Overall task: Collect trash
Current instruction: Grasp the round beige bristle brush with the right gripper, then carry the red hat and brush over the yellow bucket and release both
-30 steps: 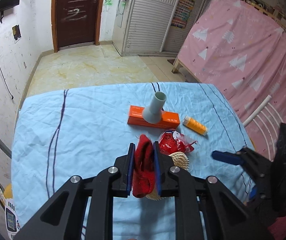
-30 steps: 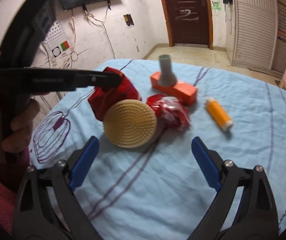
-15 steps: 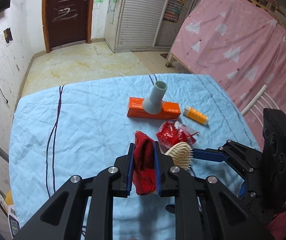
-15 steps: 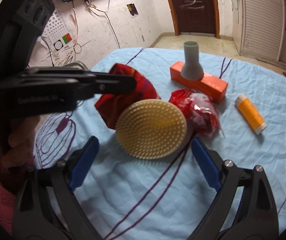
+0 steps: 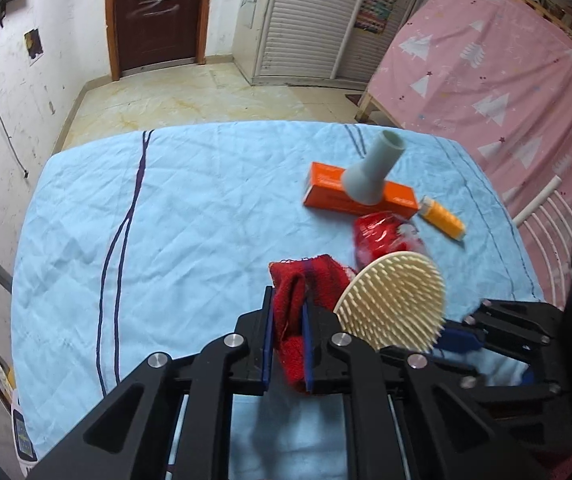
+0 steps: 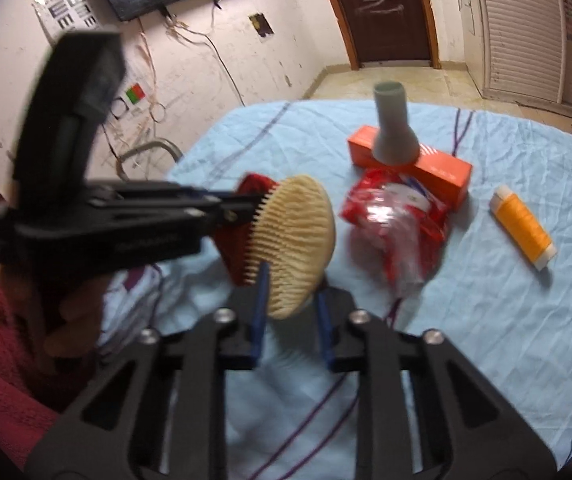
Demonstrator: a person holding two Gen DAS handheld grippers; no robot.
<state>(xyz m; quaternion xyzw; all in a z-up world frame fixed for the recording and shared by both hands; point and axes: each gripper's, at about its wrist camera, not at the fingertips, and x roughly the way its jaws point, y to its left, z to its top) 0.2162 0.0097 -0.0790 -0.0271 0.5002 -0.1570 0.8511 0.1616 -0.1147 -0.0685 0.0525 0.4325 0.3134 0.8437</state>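
My left gripper (image 5: 287, 312) is shut on a red cloth (image 5: 295, 304) and holds it above the blue tablecloth (image 5: 166, 220). My right gripper (image 6: 289, 292) is shut on a round cream bristle brush (image 6: 291, 240), tilted on edge just right of the cloth; the brush also shows in the left wrist view (image 5: 393, 300). A crumpled red plastic wrapper (image 6: 397, 220) lies on the cloth beyond the brush. The left gripper (image 6: 242, 204) shows at the brush's left.
An orange box (image 6: 437, 168) with a grey funnel-shaped tube (image 6: 393, 128) standing on it lies further back. An orange thread spool (image 6: 523, 232) lies at the right. A pink-covered bed frame (image 5: 505, 80) stands right of the table.
My right gripper has closed on the cream brush and lifted it on edge. The left gripper still holds the red cloth and has shifted slightly.
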